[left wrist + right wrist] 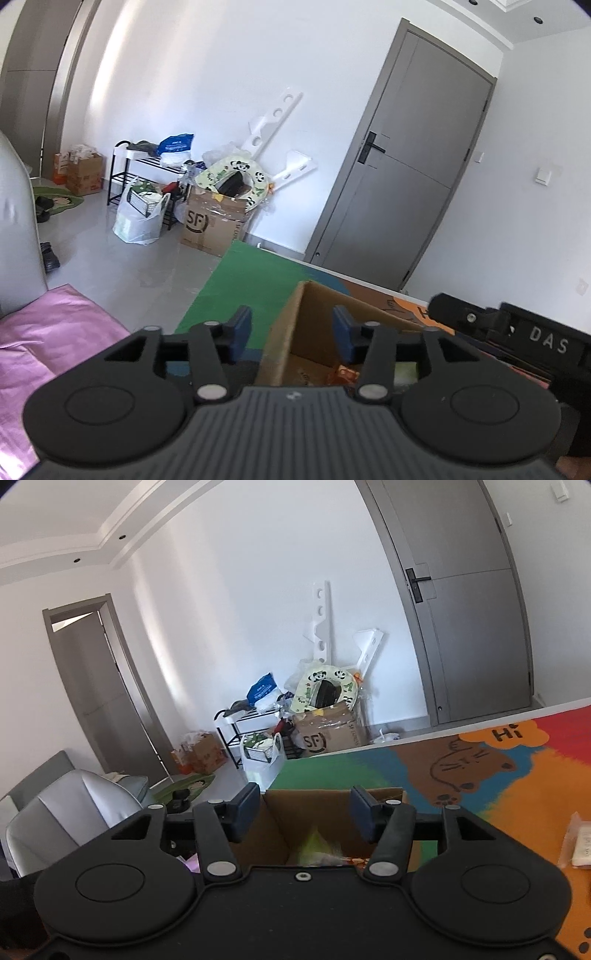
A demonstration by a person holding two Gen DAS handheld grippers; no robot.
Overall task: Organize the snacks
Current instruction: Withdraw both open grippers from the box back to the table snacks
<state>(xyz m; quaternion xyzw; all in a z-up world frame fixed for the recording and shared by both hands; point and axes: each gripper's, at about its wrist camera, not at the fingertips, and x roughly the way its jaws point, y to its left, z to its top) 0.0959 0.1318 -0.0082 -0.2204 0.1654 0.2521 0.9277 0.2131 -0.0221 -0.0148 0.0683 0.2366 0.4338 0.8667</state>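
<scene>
Colourful cartoon play mat [480, 760] covers the work surface, green at its left end and orange at its right. On the green end, near side, sits an open brown cardboard box [280, 819]; the right wrist view looks into it from just behind, while in the left wrist view its corner stands between the blue pads. Inside the box, partly hidden by the gripper bodies: a yellow-green packet [314, 845] and an orange-patterned packet [345, 373], so at least some snacks appear already stowed. Left gripper [291, 332]: jaws parted, pads either side of the box's near-left wall but not pressing on it, nothing held. Right gripper [301, 814]: jaws likewise parted above the box opening, empty. The right gripper's black body also shows at the far right of the left wrist view. One wrapped pale snack [580, 845] lies on the orange mat, well to the right of the box, still outside. Judgement: task partly done; this packet at least is left, total count not visible.
</scene>
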